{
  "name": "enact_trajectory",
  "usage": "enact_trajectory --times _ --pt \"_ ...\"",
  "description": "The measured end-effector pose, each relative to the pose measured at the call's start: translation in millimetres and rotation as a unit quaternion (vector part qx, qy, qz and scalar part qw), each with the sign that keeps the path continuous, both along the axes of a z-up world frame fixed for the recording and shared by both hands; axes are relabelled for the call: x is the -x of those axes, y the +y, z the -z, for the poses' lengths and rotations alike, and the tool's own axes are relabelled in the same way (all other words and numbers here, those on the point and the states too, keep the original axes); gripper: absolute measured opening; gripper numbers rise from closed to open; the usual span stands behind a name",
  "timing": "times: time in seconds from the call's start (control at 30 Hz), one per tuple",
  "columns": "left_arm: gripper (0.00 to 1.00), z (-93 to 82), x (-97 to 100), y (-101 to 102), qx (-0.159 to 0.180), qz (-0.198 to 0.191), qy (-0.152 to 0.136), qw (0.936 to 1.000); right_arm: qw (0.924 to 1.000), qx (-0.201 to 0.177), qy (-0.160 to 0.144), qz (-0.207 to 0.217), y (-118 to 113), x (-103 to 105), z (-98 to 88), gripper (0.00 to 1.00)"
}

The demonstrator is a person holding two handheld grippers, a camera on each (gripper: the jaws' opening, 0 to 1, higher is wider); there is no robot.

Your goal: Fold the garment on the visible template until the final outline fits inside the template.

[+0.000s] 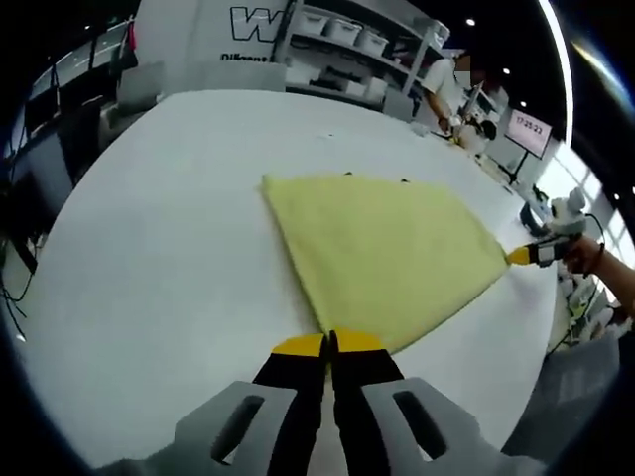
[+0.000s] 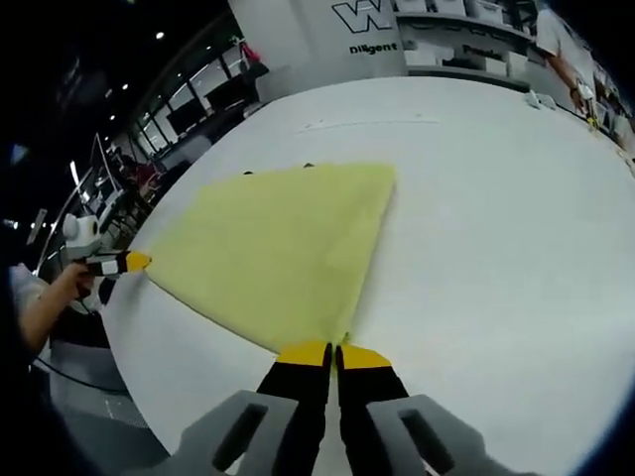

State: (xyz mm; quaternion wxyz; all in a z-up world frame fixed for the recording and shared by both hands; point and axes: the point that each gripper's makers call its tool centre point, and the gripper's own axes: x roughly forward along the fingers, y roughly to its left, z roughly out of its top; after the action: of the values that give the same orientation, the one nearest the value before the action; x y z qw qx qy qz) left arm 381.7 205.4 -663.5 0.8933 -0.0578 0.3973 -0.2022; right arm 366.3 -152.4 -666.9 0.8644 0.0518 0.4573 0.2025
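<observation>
Yellow cloth (image 1: 382, 253) lies flat, folded, on white counter (image 1: 169, 258). Left gripper (image 1: 328, 343) and right gripper (image 2: 334, 352): jaws together, each clamped on a cloth corner. Behind: shelves with bins (image 1: 342, 35), wall lettering (image 2: 362, 15), a monitor (image 1: 529, 129).

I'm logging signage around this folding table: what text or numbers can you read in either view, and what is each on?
"W": large outlined letter, cut off, on the white wall panel behind the table.
"Diligent": small line under it, clearest in the right gripper view.
"17:25:23", roughly: on the pink screen, digits too small to be sure.
Yellow garment: no text.
</observation>
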Motion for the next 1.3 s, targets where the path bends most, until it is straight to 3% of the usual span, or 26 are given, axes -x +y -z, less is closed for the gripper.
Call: enact_trajectory --times 0.5,0.67,0.73,0.97,1.3 --pt "0.01 -0.2 11.5 6 0.0 0.002 0.002 1.0 1.0 -0.004 0.003 -0.007 6 12 0.1 0.0" --pt "0.03 -3.0 7.9 6 0.005 -0.013 -0.007 0.9999 0.9996 0.014 -0.016 -0.017 6 10 -3.4 0.01" --pt "0.06 -7.4 6.9 7 -0.003 -0.014 -0.014 0.9998 0.9995 0.007 -0.029 -0.01 6 7 -9.0 0.08" --pt "0.39 -33.2 11.8 -4 0.01 0.002 -0.036 0.9993 0.9987 0.007 -0.047 -0.016 11 11 -27.7 0.47" --pt "0.72 -56.9 32.4 -1 -0.007 0.002 -0.054 0.9985 0.9961 0.004 -0.082 -0.033 19 29 -57.3 0.79"
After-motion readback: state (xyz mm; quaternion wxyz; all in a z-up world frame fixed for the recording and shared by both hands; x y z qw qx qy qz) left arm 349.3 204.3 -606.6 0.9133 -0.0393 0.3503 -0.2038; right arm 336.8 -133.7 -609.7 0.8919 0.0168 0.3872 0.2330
